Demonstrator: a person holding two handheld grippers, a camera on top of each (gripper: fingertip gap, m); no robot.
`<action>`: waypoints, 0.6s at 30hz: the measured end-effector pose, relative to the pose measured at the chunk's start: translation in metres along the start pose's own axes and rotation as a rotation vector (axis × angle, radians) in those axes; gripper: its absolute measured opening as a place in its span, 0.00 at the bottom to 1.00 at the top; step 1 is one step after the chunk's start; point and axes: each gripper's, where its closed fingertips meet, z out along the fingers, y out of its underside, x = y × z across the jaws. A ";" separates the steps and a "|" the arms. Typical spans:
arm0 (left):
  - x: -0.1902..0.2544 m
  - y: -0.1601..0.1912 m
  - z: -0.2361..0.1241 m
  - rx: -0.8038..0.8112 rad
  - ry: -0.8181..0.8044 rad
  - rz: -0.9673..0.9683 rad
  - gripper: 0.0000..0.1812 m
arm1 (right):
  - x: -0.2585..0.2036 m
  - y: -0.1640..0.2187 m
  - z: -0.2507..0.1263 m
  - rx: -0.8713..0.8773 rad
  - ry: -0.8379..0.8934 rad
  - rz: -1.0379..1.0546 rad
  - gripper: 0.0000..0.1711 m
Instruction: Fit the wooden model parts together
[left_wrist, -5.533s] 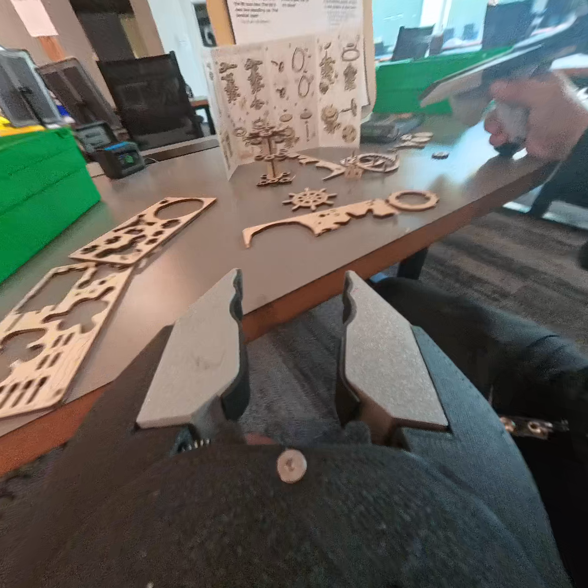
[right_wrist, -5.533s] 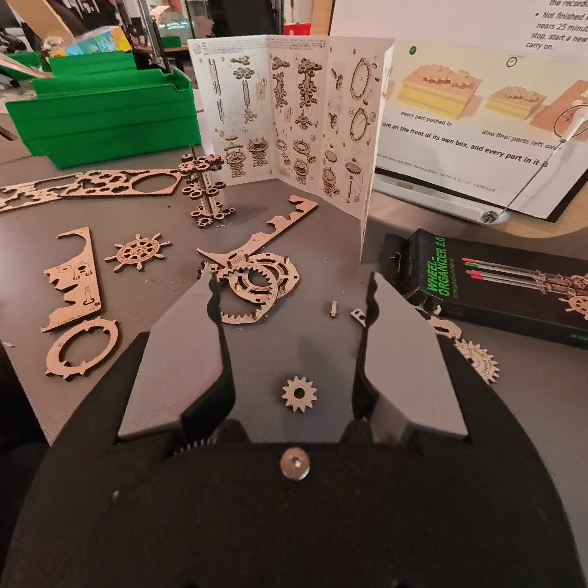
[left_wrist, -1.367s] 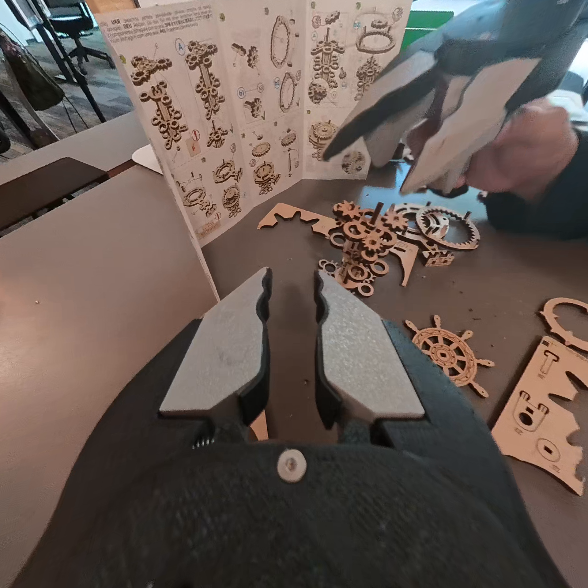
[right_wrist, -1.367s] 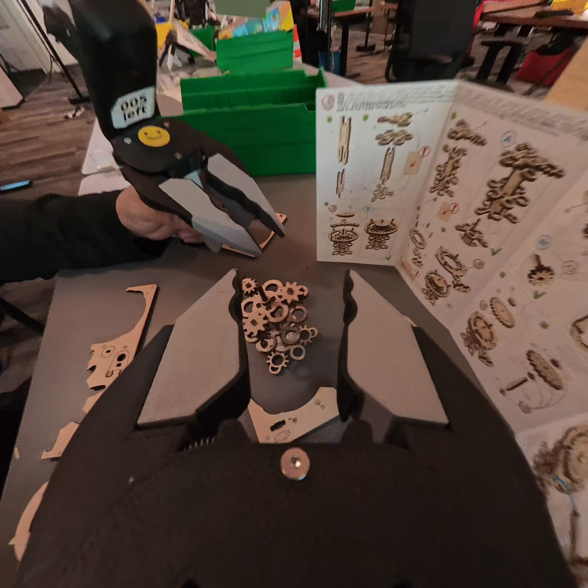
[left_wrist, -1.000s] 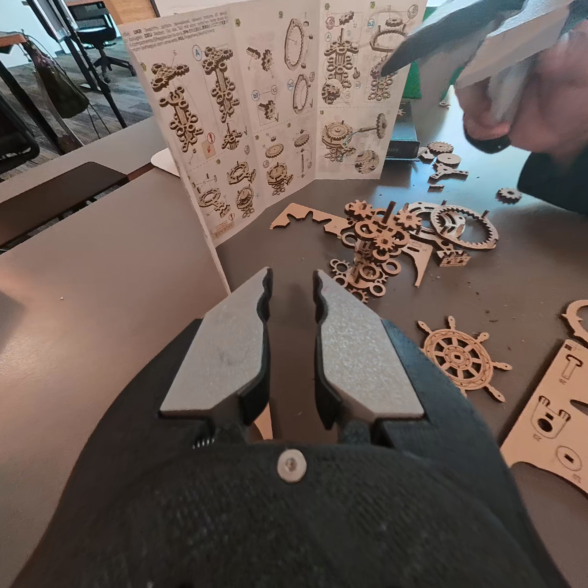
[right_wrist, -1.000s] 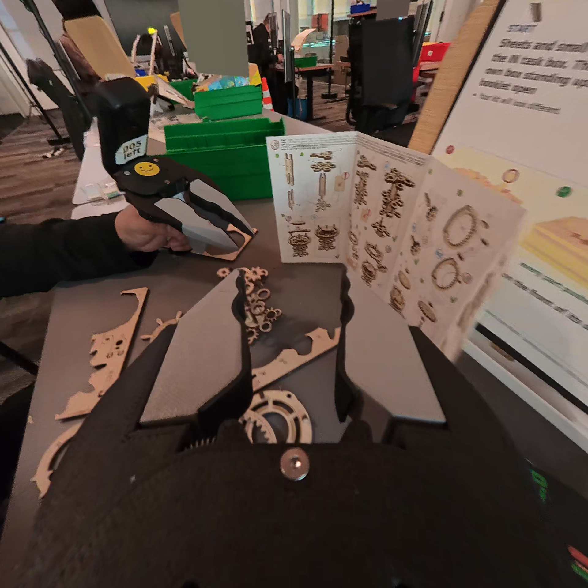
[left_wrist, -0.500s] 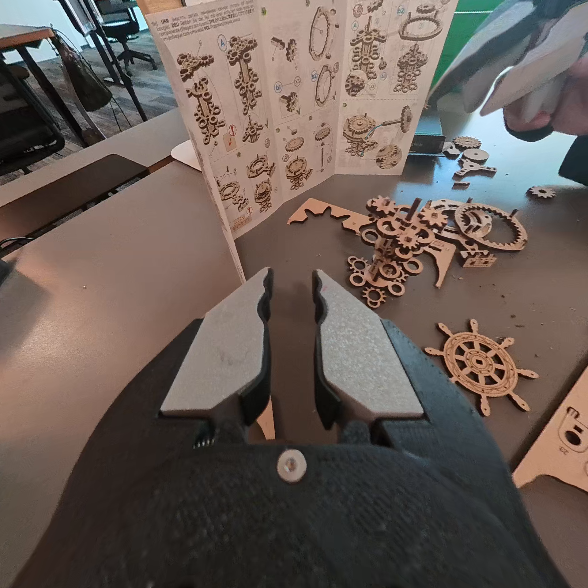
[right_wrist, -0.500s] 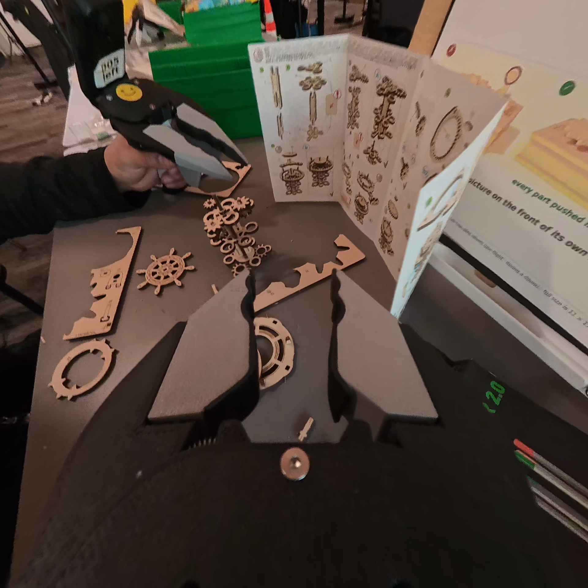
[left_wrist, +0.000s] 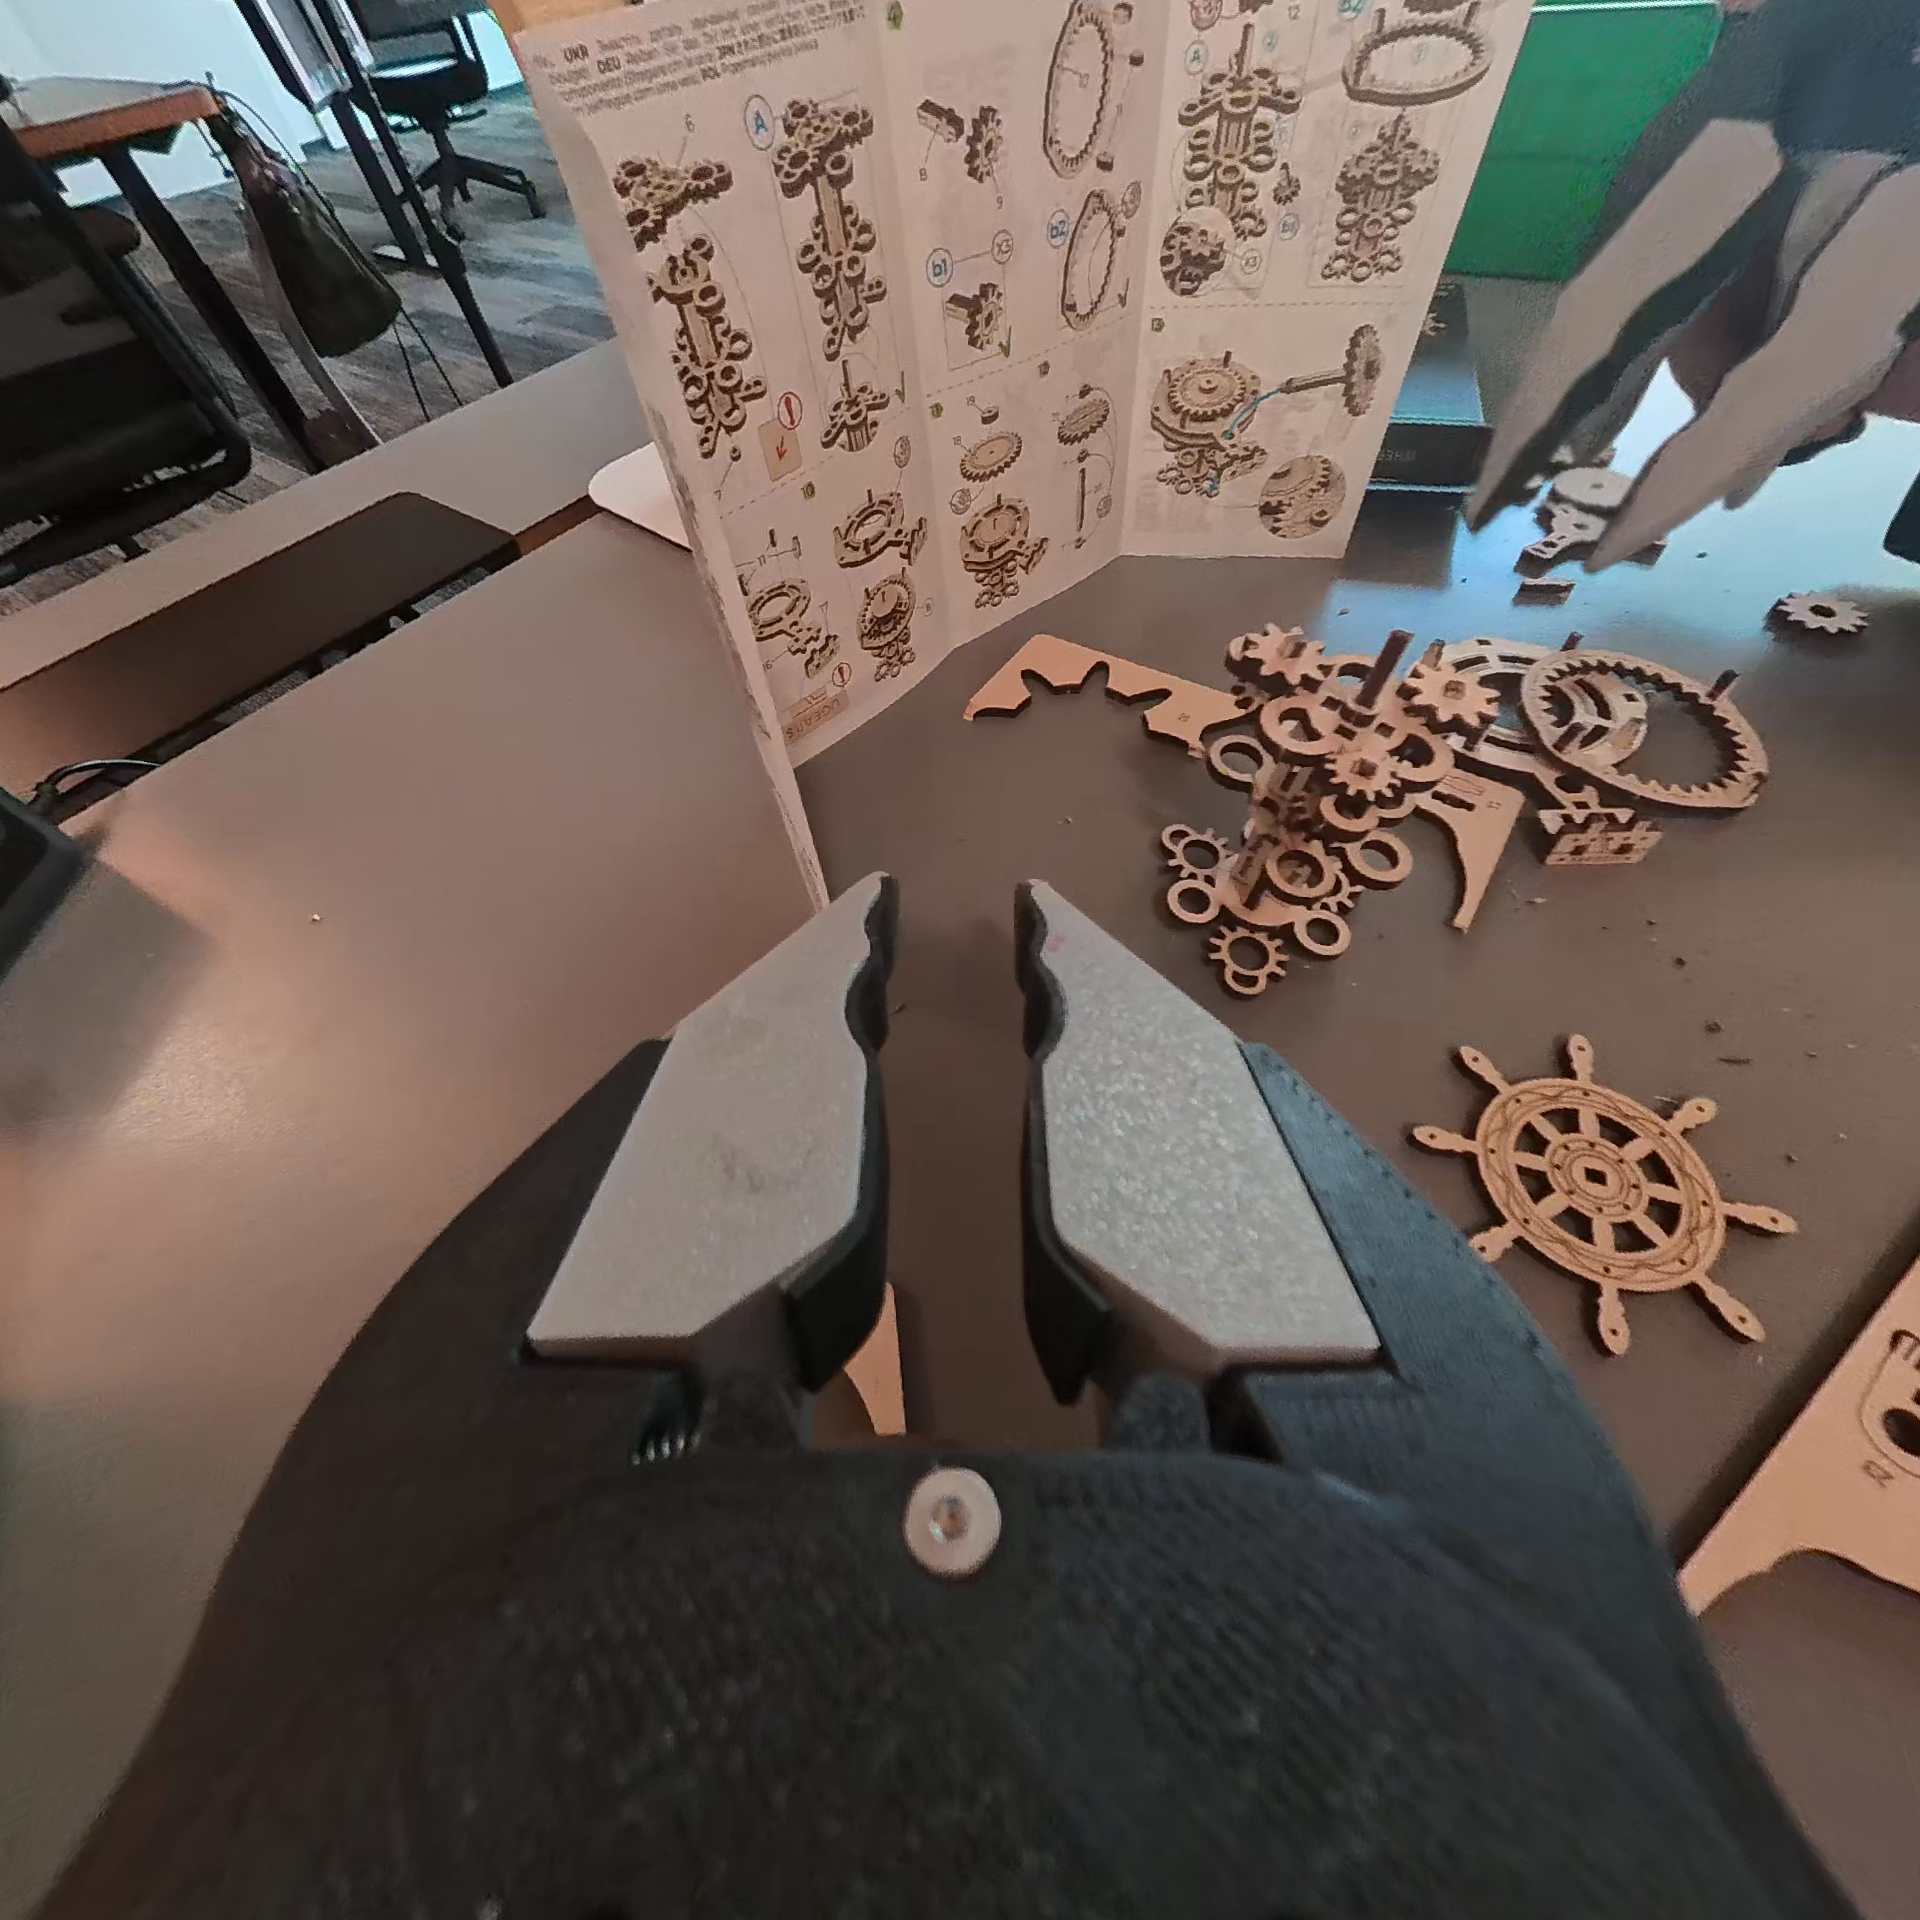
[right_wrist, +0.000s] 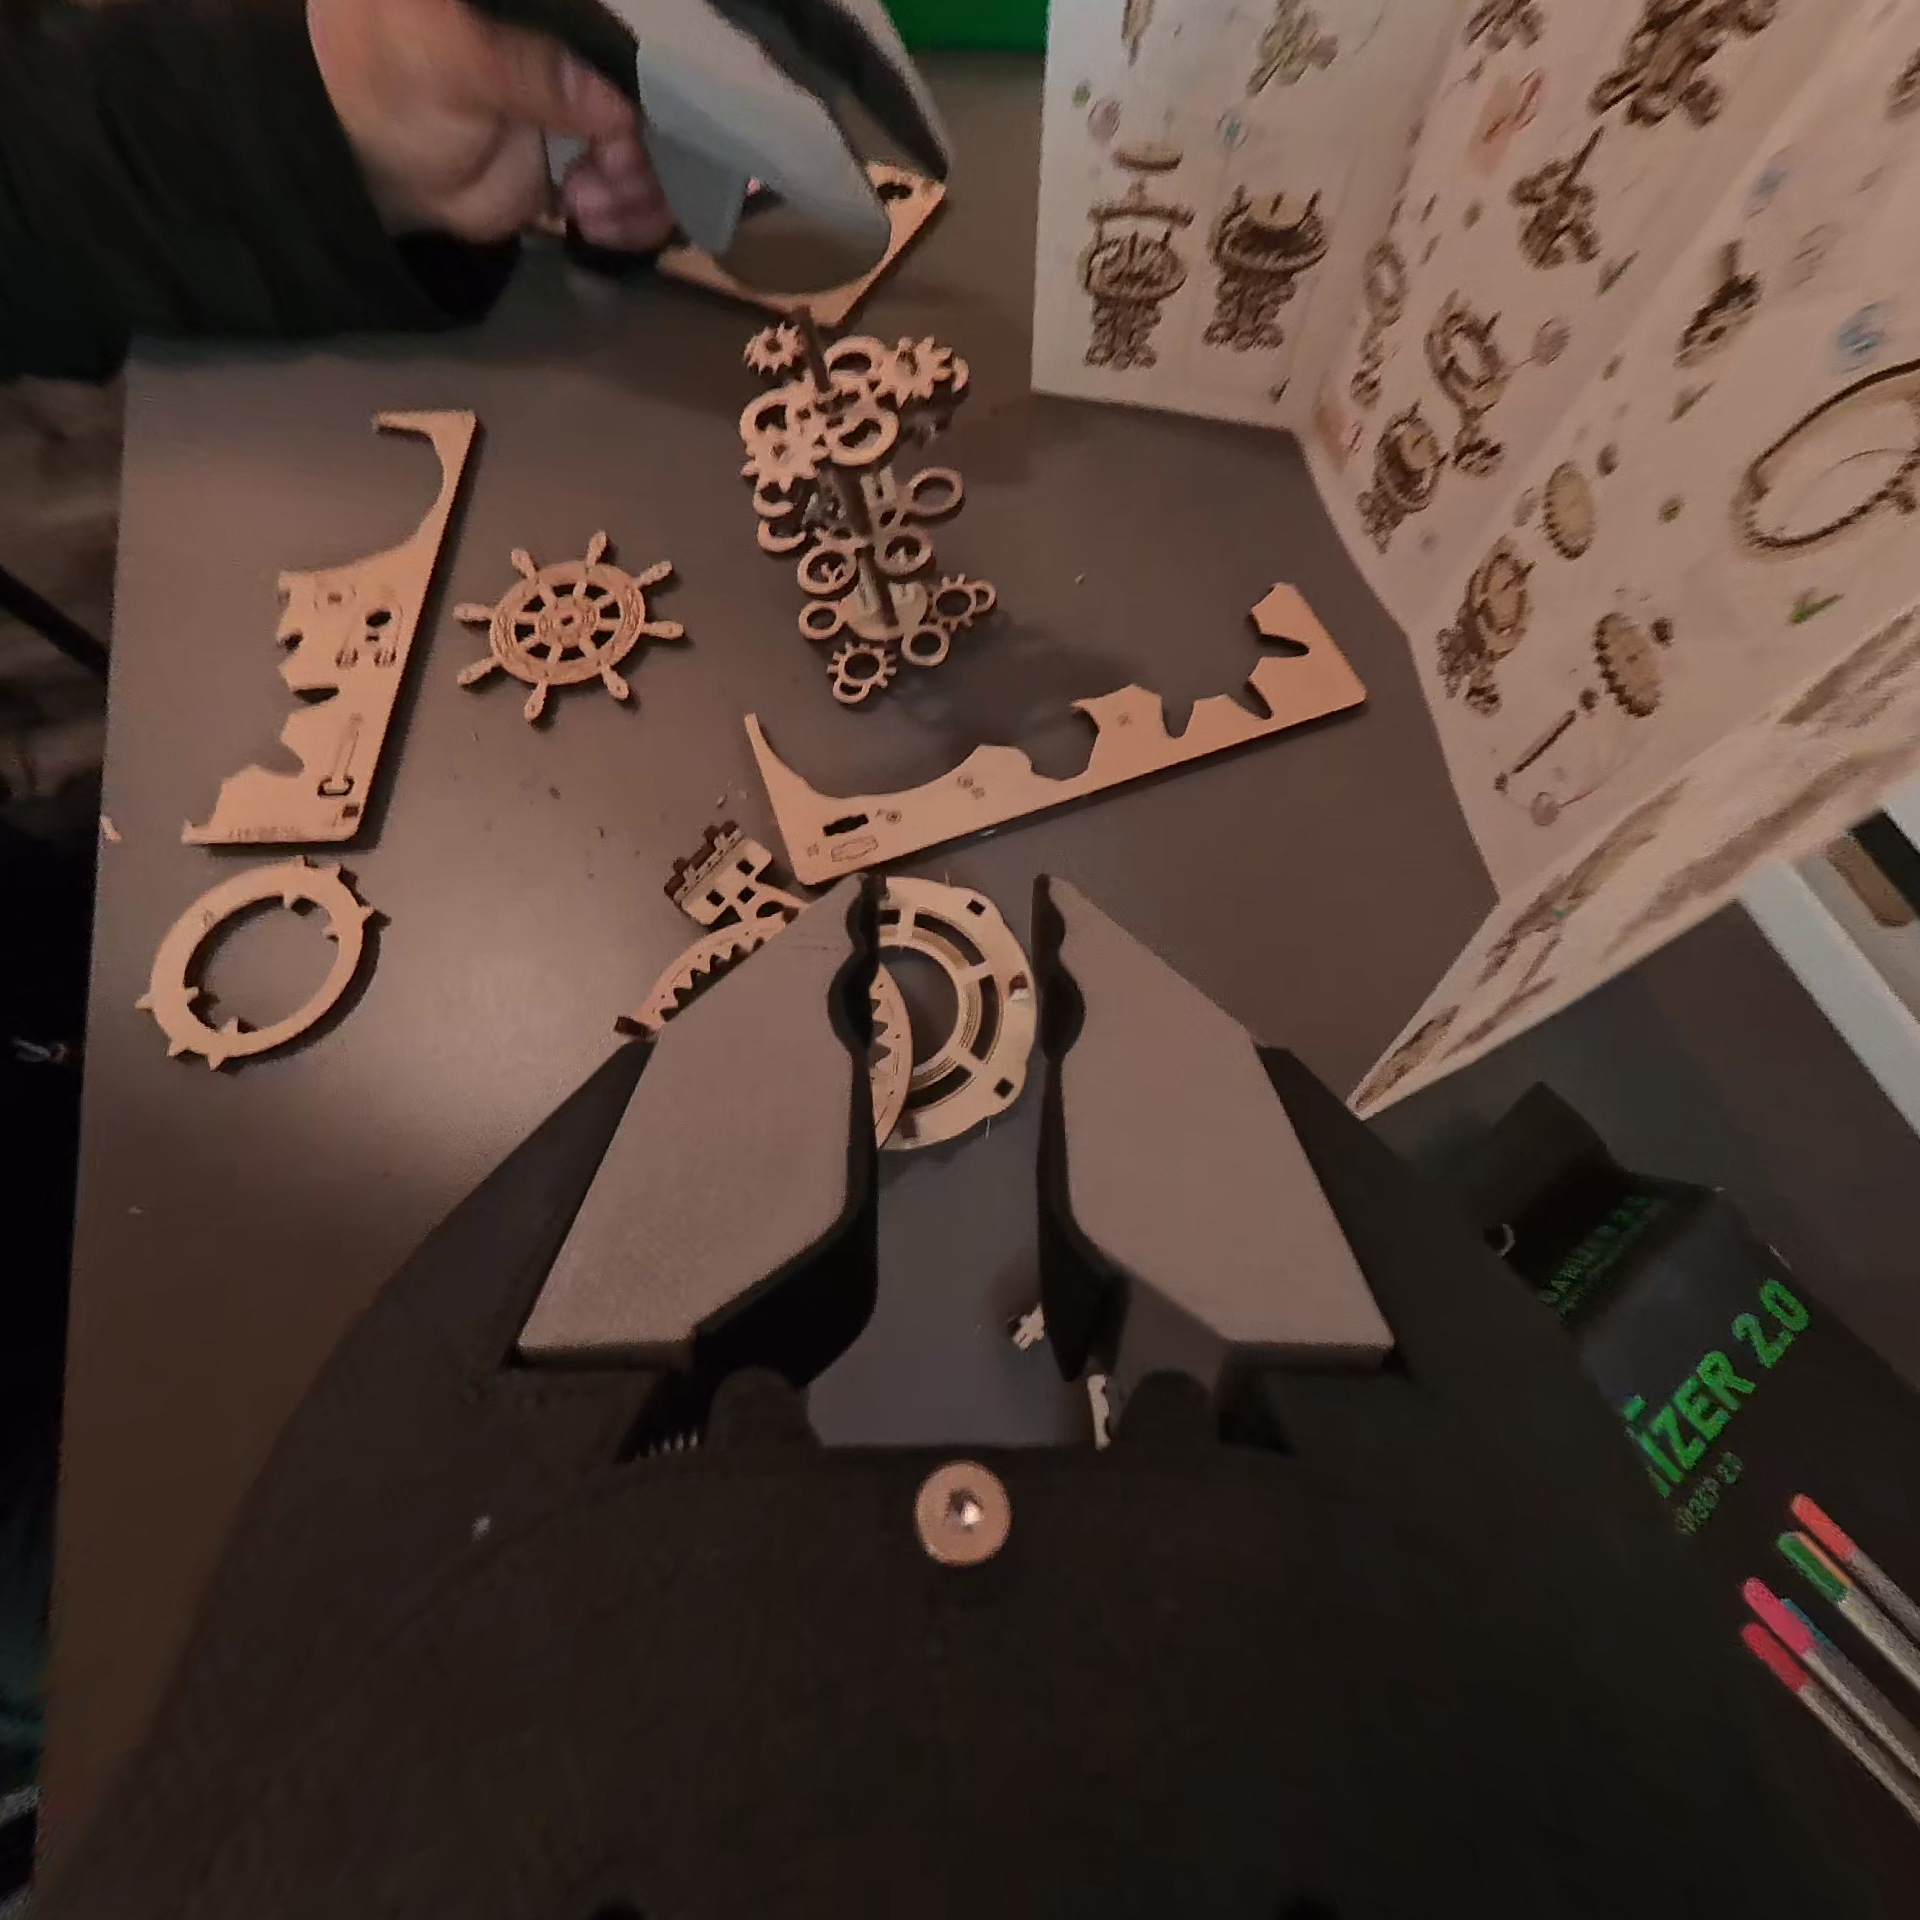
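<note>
In the left wrist view, the left gripper (left_wrist: 956, 914) hangs over the dark table (left_wrist: 416, 883) with its jaws parted by a narrow gap and nothing between them. To its right and a little farther stands the wooden model (left_wrist: 1299, 810), a pale laser-cut tower of ringed plates and small cogs on a dark upright shaft. Right of the model a toothed ring (left_wrist: 1647, 743) lies flat, and nearer, a ship's wheel (left_wrist: 1600, 1195). A folded instruction sheet (left_wrist: 1018, 312) stands upright at the far side.

In the right wrist view, the right gripper (right_wrist: 956, 914) is likewise partly open and empty, poised above a round slotted disc (right_wrist: 971, 1023). Just beyond it lies a long notched strip (right_wrist: 1060, 748), and farther off the wooden model (right_wrist: 862, 509) stands. At the far left the left gripper (right_wrist: 769, 145) sits over a square wooden frame (right_wrist: 831, 249)
</note>
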 end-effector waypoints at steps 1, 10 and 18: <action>0.000 0.000 0.000 0.001 -0.001 0.001 0.10 | -0.002 0.003 0.002 -0.018 -0.012 -0.005 0.15; 0.002 0.000 0.000 -0.006 0.003 0.006 0.10 | 0.001 0.008 0.006 -0.034 -0.017 0.022 0.15; 0.036 -0.012 -0.002 0.057 0.182 0.044 0.14 | -0.009 -0.029 0.013 0.150 -0.033 0.007 0.26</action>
